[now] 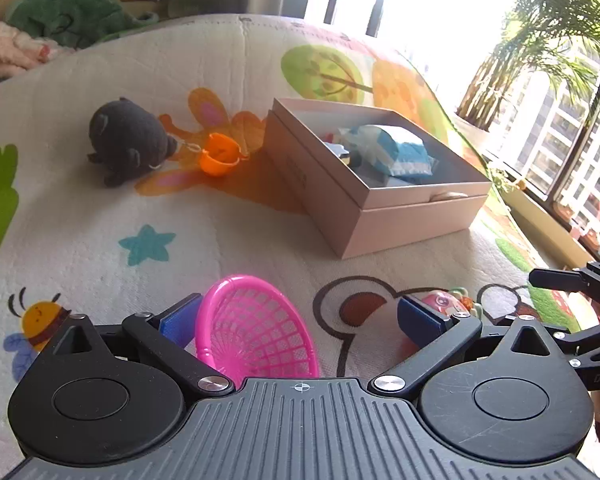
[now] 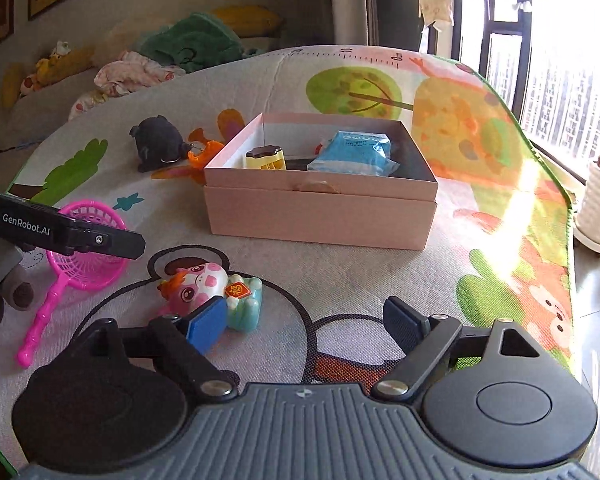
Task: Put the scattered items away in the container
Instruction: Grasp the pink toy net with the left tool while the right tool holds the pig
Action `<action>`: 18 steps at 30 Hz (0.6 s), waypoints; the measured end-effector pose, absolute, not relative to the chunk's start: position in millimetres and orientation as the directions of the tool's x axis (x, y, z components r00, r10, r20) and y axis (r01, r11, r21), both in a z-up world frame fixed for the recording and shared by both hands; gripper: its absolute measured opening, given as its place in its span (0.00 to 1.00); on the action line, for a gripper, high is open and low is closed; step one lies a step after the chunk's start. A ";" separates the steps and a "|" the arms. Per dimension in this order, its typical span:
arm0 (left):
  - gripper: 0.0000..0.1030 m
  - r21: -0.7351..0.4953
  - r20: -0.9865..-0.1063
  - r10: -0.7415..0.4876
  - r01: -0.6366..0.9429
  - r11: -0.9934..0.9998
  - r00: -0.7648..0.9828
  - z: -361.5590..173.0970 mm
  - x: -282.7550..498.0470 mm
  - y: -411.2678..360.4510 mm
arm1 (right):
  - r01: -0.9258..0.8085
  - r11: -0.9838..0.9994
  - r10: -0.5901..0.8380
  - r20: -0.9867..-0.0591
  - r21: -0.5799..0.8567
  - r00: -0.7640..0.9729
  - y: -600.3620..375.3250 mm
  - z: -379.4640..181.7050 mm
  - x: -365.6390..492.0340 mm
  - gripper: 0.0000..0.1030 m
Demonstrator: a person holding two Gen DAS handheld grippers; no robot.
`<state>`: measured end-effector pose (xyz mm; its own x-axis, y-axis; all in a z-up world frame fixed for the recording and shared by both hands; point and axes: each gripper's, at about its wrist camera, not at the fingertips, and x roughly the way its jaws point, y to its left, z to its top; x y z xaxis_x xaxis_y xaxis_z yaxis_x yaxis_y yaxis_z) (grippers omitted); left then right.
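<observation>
The left gripper (image 1: 300, 320) stands wide, its blue pads spread, with the pink toy net (image 1: 256, 332) lying on the play mat (image 1: 80, 220) between them, nearer the left pad; whether that pad touches the net's rim cannot be told, and nothing is clamped. Ahead of it and to the right sits the pink box (image 1: 380, 216), open at the top, with a blue packet (image 1: 396, 152) inside. Ahead to the left lie a dark plush toy (image 1: 128, 140) and, just beside it, an orange capsule (image 1: 220, 154). The right gripper (image 2: 304, 320) is also spread wide, with only bare mat between its pads. Just beyond its left pad, partly hidden by it, lies a pink and white cow figure (image 2: 204, 280) on a teal base. The box (image 2: 320, 216) is straight ahead of this gripper, holding the blue packet (image 2: 352, 152) and a small yellow toy (image 2: 266, 160).
</observation>
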<state>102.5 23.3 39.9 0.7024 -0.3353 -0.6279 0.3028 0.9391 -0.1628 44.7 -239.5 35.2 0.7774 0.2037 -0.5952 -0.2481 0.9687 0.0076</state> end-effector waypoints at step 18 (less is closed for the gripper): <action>1.00 -0.170 -0.654 -0.255 0.190 0.967 0.712 36.3 29.7 63.3 | -0.478 0.858 0.476 -0.646 0.190 0.597 -214.5 23.2 81.4 0.91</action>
<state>29.7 63.3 36.3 0.7121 -0.2551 -0.6541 0.1903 0.9669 -0.1699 81.4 -214.5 23.2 0.5967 0.4756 -0.6463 -0.4781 0.8576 0.1897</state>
